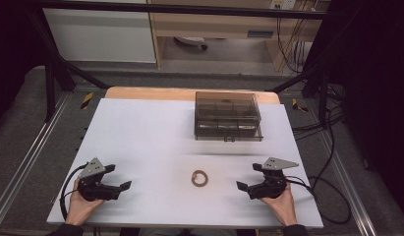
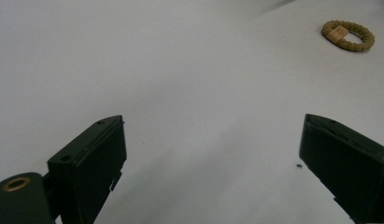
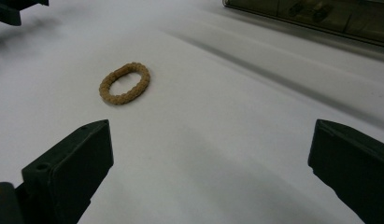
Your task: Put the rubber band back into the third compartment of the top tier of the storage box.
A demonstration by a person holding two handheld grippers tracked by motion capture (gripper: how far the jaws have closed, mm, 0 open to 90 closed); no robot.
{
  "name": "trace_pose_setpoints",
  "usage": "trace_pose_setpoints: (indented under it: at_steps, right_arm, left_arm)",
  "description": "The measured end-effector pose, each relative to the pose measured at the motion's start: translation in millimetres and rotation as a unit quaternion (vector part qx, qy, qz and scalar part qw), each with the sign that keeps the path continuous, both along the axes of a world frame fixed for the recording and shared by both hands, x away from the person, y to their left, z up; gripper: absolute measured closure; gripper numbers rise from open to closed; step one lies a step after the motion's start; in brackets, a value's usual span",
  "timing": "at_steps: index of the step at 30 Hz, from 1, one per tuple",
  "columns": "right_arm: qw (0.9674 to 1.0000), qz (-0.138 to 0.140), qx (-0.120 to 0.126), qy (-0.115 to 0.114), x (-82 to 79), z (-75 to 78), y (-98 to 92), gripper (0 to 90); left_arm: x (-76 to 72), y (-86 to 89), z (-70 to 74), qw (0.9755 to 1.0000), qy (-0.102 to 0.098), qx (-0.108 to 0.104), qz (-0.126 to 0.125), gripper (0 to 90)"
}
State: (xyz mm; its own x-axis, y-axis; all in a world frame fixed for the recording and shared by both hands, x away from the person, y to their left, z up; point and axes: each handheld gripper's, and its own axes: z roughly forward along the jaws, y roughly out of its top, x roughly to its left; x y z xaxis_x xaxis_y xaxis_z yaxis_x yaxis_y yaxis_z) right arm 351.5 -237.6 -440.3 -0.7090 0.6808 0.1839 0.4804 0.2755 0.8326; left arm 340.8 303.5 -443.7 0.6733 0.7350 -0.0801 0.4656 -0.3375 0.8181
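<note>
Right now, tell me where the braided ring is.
In the high view, the braided ring lies flat on the white table, between the left gripper and right gripper, nearer than the smoky box.

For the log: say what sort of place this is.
Probably a lab recording station: a white table inside a black frame, loose cables on the floor, and a hand-held gripper at each side.

Bright, even overhead light on the white table (image 1: 155, 147), dark surroundings, soft shadows, slight blur.
</note>
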Motion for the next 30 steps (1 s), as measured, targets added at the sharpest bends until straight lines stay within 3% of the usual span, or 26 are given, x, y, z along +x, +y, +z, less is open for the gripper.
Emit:
trace_pose_setpoints:
  at_steps: [18,30]
  right_arm:
    - [0.9999,0.008,-0.009,0.001,5.7,5.4,24.1,0.8]
    - [0.9997,0.019,-0.017,-0.001,14.5,12.9,50.3,1.6]
  left_arm:
    - [-0.6,0.2,0.3,1.0000,-0.001,0.000,0.002,7.1]
    - [-0.3,0.4,0.0,1.0000,-0.001,0.000,0.003,7.1]
